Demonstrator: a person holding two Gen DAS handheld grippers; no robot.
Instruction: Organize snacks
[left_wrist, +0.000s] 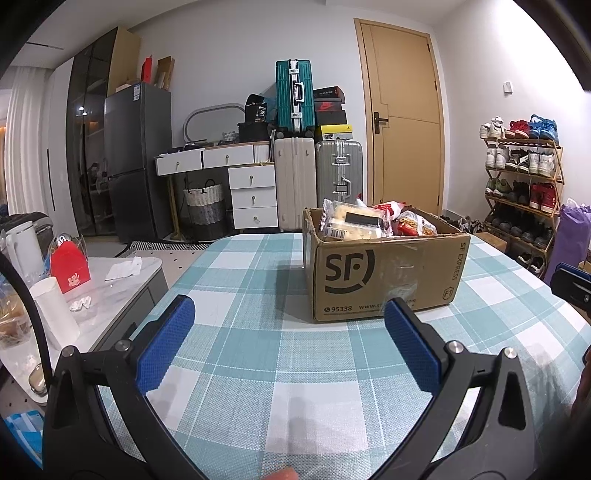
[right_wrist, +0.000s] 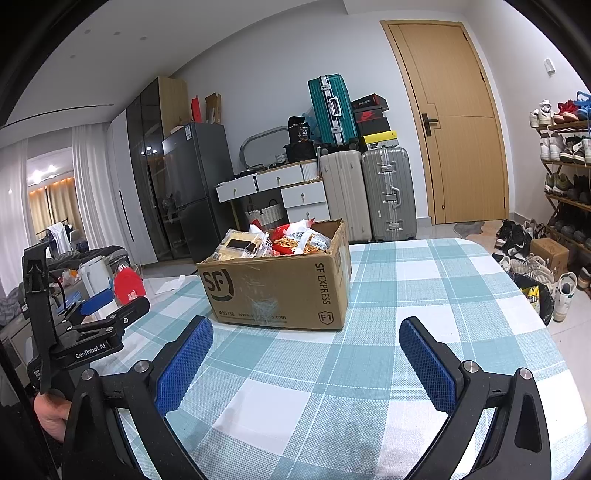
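A brown SF Express cardboard box (left_wrist: 384, 273) stands on the checked tablecloth (left_wrist: 258, 354), packed with snack packets (left_wrist: 354, 221): pale cracker packs and red bags. In the right wrist view the same box (right_wrist: 280, 291) sits ahead and a little left, its snack packets (right_wrist: 280, 240) poking above the rim. My left gripper (left_wrist: 288, 314) hovers open over the cloth, short of the box and slightly left of it, holding nothing. My right gripper (right_wrist: 306, 328) is open too, empty, just short of the box's near corner. The left gripper's body (right_wrist: 81, 328) shows at the left of the right wrist view.
A low white table (left_wrist: 122, 280) at the left carries a red box (left_wrist: 70, 267), a paper roll (left_wrist: 55, 314) and a white jug (left_wrist: 22, 247). Suitcases (left_wrist: 317, 177), a drawer unit (left_wrist: 255, 195), a fridge and a door stand behind. A shoe rack (left_wrist: 524, 184) lines the right wall.
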